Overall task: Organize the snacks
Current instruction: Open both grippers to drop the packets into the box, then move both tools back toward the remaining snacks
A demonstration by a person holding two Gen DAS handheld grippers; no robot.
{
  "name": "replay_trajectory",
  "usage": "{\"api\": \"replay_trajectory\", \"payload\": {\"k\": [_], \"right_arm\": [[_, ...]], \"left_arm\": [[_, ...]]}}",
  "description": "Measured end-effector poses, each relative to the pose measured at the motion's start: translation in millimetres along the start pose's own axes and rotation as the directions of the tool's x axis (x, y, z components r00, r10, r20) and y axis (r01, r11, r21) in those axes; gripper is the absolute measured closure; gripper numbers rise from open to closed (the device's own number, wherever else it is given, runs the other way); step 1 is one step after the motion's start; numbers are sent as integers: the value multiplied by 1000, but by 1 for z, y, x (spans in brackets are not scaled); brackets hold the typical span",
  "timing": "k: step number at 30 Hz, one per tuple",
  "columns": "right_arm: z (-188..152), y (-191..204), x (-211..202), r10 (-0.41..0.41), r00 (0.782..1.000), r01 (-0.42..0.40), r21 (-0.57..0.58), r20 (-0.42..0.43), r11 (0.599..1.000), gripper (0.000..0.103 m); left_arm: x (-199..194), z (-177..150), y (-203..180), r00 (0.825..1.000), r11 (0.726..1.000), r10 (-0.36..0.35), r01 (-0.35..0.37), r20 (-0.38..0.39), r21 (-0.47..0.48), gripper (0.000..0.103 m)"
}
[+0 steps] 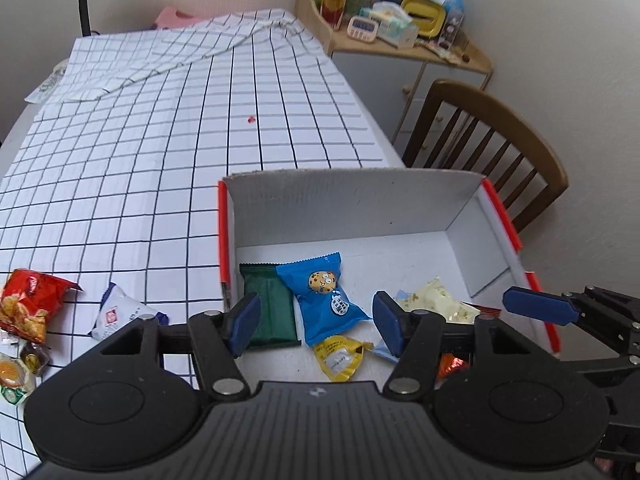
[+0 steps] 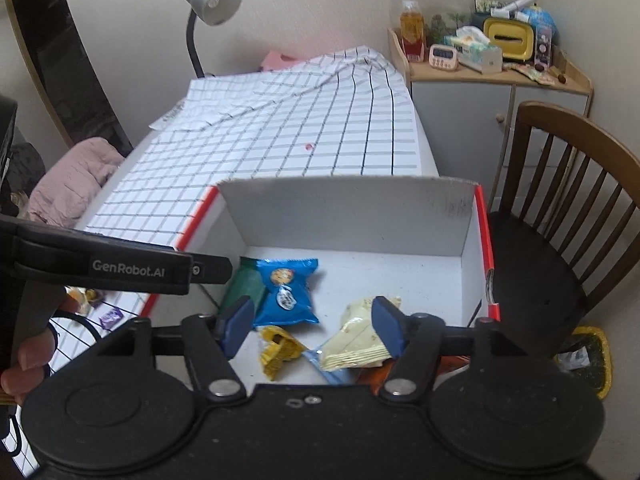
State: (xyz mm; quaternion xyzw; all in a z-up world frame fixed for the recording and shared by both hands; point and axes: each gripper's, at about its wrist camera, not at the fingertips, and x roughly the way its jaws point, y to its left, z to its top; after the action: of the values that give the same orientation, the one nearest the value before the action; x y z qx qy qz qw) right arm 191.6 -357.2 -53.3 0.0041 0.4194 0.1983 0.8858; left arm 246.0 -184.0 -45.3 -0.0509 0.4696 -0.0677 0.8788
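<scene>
Your box (image 1: 352,204) sits lower centre in both views, holding a blue cookie pack (image 1: 326,300), green pack (image 1: 270,312), yellow packet (image 1: 339,358) and cream pack (image 2: 358,338). Both your left gripper (image 1: 316,322) and right gripper (image 2: 314,326) stand open, gripping nothing. "GenRobot.AI" reads only in the right view; loose snacks (image 1: 30,308) at lower left show best in the left view.

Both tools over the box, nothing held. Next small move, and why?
Probably swing the left tool left toward the white packet on the tablecloth. Both tools stand open and empty above the box, which already holds several snacks, while loose ones remain outside it.
</scene>
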Motion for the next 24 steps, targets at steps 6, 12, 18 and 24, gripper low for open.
{"api": "replay_trajectory", "payload": {"k": [6, 12, 18, 24], "right_arm": [[-1, 28, -22, 40, 998, -36, -68, 56, 997, 23], [-1, 60, -36, 92, 992, -82, -110, 91, 991, 19], [-5, 99, -43, 140, 982, -119, -164, 124, 979, 6], [-8, 137, -36, 175, 977, -150, -192, 124, 970, 4]], "left_arm": [[-35, -11, 16, 998, 1000, -16, 16, 57, -4, 41], [-68, -23, 39, 993, 1000, -10, 12, 120, -15, 36], [-97, -39, 70, 983, 1000, 19, -15, 180, -21, 31], [-117, -51, 110, 978, 996, 40, -24, 206, -81, 23]]}}
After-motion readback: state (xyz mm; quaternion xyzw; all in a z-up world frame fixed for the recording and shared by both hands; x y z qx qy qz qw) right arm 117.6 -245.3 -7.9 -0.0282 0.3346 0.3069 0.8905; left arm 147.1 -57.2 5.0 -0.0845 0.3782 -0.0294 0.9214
